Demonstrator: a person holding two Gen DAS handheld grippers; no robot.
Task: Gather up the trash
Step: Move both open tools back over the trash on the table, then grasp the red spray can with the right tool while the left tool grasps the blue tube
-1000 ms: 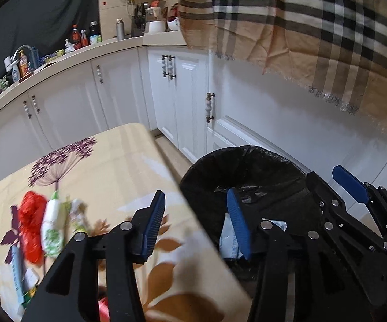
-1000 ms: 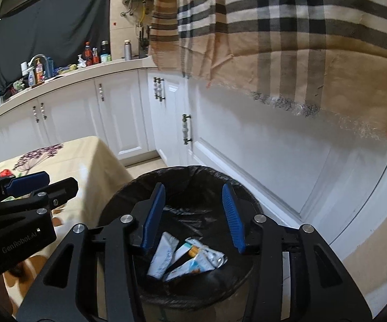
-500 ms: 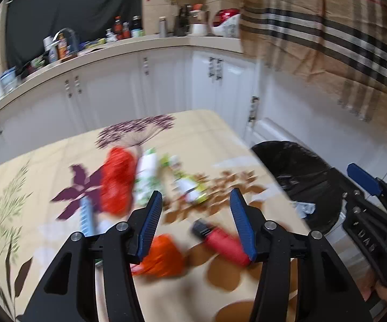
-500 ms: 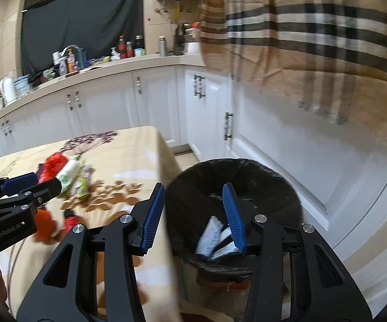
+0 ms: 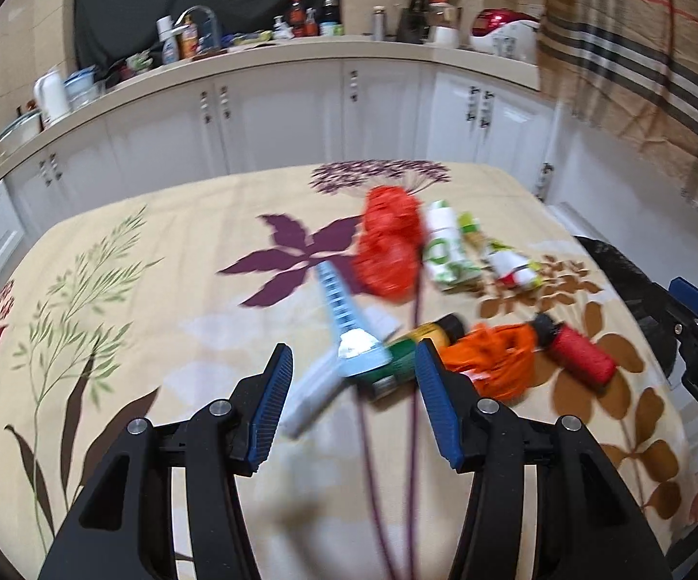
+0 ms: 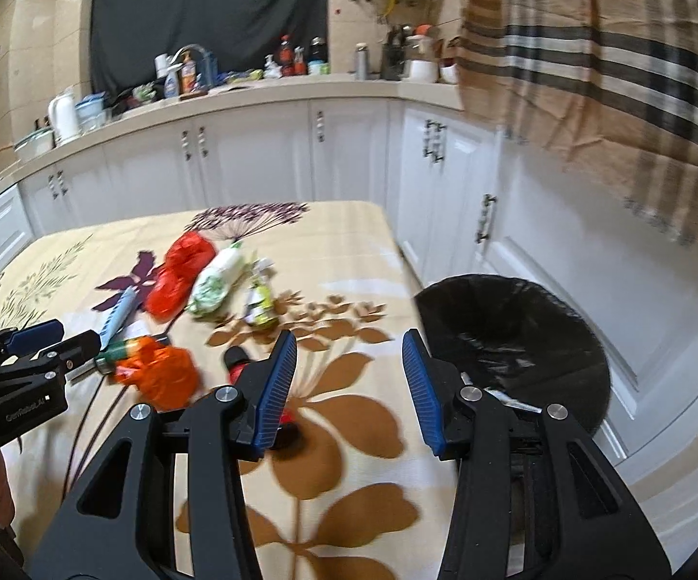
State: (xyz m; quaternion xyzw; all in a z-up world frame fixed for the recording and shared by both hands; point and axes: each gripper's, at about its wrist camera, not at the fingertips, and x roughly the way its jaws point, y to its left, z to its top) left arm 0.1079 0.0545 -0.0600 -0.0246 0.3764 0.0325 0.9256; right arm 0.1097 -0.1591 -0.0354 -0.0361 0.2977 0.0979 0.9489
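- Trash lies scattered on the floral tablecloth (image 5: 155, 261), all of it on the half nearer the black-lined bin (image 6: 513, 333), which stands just off the table's edge.
- Left gripper (image 5: 351, 398) hovers over the cloth with its jaws spread wide and nothing between them; it points at a pale blue tube (image 5: 349, 324) lying across a green and yellow bottle (image 5: 412, 345).
- Right gripper (image 6: 346, 384) is likewise wide open and empty, hanging over the table edge closest to the bin, with a red bottle (image 6: 238, 362) partly hidden behind its left finger.
- Further from the bin than the red bottle sits a crumpled orange bag (image 6: 160, 372); beyond it, a red bag (image 6: 182, 275), a white and green pack (image 6: 216, 280) and a small yellow-green wrapper (image 6: 259, 302) form a row.
- Bags look light, soft and likely to crush flat, so pinching a raised fold at the middle should hold them.
- Tube seems light and squashy; its flat crimped end or mid-body offers the best bite.
- Bottles are probably stiff, smooth plastic that may roll, so closing across the barrel, square to its length, seems safest.
- Some flat packets already lie inside the bin, though motion blur hides their detail.
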